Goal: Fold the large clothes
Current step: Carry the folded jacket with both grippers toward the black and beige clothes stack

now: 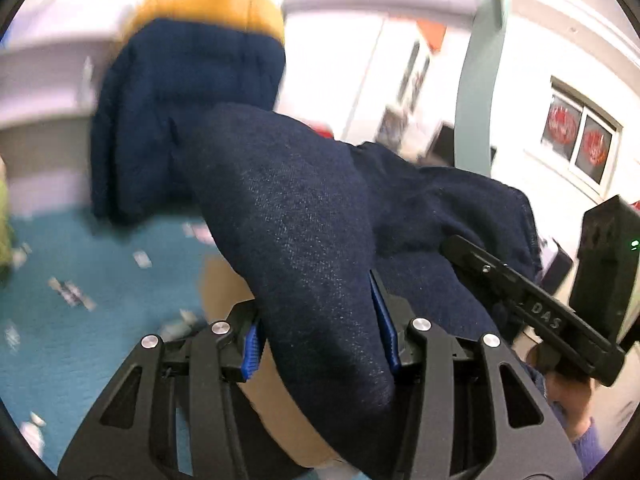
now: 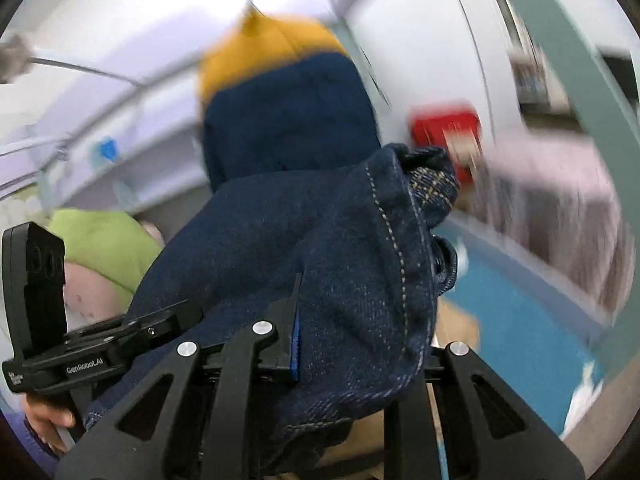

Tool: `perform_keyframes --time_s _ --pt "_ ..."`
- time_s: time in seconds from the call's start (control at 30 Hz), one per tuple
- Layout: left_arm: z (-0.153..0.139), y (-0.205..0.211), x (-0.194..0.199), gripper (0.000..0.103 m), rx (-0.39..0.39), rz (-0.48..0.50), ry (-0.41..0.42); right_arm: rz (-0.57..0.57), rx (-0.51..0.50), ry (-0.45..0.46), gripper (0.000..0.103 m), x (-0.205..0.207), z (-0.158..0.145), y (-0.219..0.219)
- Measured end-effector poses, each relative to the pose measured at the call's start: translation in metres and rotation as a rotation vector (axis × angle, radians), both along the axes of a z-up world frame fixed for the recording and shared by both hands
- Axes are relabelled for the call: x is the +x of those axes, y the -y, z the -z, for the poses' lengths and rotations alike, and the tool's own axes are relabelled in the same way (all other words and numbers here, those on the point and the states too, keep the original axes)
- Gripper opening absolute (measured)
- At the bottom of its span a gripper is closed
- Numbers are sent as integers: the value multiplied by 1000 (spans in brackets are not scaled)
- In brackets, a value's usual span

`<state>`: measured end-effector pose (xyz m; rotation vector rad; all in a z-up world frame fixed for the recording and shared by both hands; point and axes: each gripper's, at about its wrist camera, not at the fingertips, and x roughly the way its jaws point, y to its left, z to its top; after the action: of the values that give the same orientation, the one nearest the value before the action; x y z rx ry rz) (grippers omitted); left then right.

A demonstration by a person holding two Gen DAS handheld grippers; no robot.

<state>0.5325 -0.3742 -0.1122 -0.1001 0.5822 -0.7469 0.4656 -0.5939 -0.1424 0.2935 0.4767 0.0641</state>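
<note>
Both claws, left [image 1: 320, 336] and right [image 2: 360, 344], pinch dark denim [image 1: 304, 216] above teal floor [image 1: 100, 280].

At the right of the left wrist view, "DAS" stands on the other gripper's black bar [image 1: 546, 316]. At the lower left of the right wrist view, "GenRobot.AI" stands on a black bar [image 2: 86, 368].

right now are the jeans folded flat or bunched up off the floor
Bunched and lifted: the jeans hang in loose humps between the left gripper and right gripper, above the floor.
</note>
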Motion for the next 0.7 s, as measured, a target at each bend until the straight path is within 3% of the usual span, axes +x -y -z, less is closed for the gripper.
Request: perform_keyframes --time_s 0.07,0.13,0.2,0.3,0.4,0.53,0.63,0.7 --pt "52 25 27 46 94 41 -134 31 39 -133 19 19 51 10" --pt "94 33 37 47 119 50 -217 49 148 -170 25 25 81 25" --pt "105 37 32 50 115 87 -198 56 270 -154 32 23 94 41" --pt "105 38 29 62 119 91 -165 59 327 -182 38 24 97 51" --pt "108 38 39 71 114 89 -200 91 391 -221 41 13 91 63" --pt "100 29 35 73 120 95 -176 214 298 -225 53 -13 61 74" --pt "90 15 29 74 94 87 -156 325 118 -211 53 -30 39 64" --pt "84 7 29 75 79 77 -155 265 84 -146 53 -34 24 46"
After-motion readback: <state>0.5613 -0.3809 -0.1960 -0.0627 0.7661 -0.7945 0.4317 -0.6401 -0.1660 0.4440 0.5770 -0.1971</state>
